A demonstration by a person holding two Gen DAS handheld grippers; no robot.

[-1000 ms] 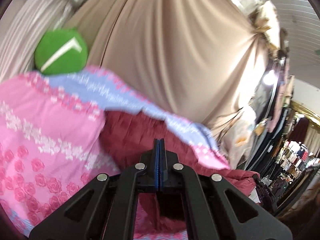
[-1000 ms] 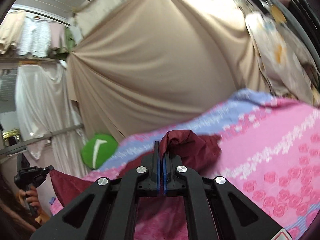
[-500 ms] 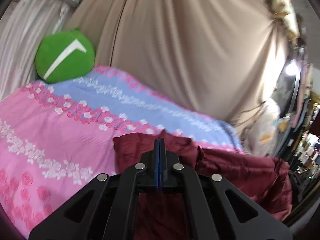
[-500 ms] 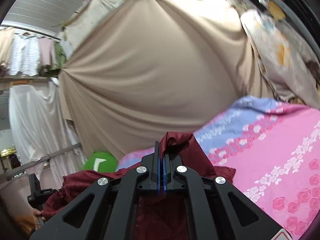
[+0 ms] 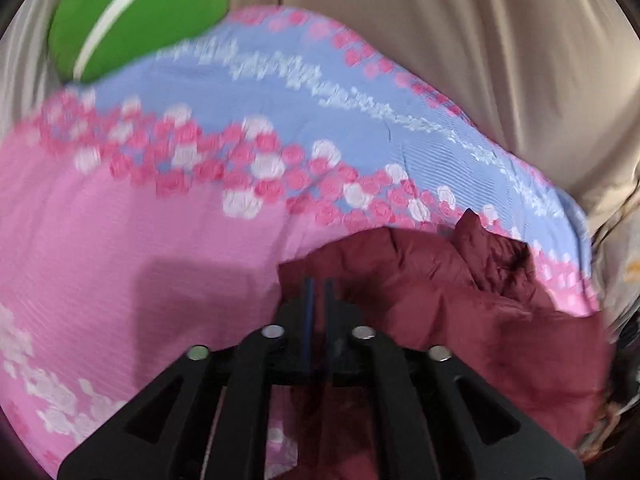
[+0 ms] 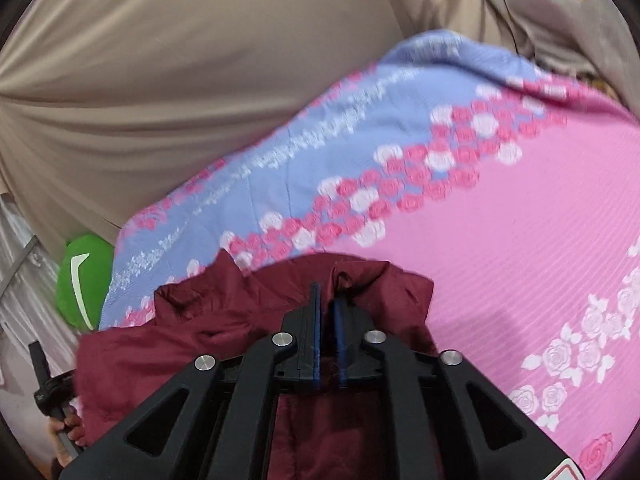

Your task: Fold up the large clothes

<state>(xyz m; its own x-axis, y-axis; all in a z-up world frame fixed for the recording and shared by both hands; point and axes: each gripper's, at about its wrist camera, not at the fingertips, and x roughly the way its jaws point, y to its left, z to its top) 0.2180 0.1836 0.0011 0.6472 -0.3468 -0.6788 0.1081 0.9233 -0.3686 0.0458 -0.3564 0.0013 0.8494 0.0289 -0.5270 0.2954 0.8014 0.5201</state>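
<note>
Maroon garment [image 5: 460, 300] on pink floral bedsheet [image 5: 140, 260], jaws of both grippers [image 5: 318, 284] [image 6: 328, 292] slightly spread around its edge.

Both grippers are matte black plastic, the left gripper [image 5: 318, 292] and right gripper [image 6: 327, 300] each with triangular cutouts, four round silver screws and thin blue pads [image 6: 316, 332]; the right one's corner has a red-and-white sticker [image 6: 568, 474].

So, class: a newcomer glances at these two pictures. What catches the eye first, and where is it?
First, the pink and blue rose-patterned bedspread filling most of both views. Next, the dark red garment bunched on it, right in front of each hand-held gripper. Then the bright green cushion at the bed's far edge, against the beige curtain.
</note>
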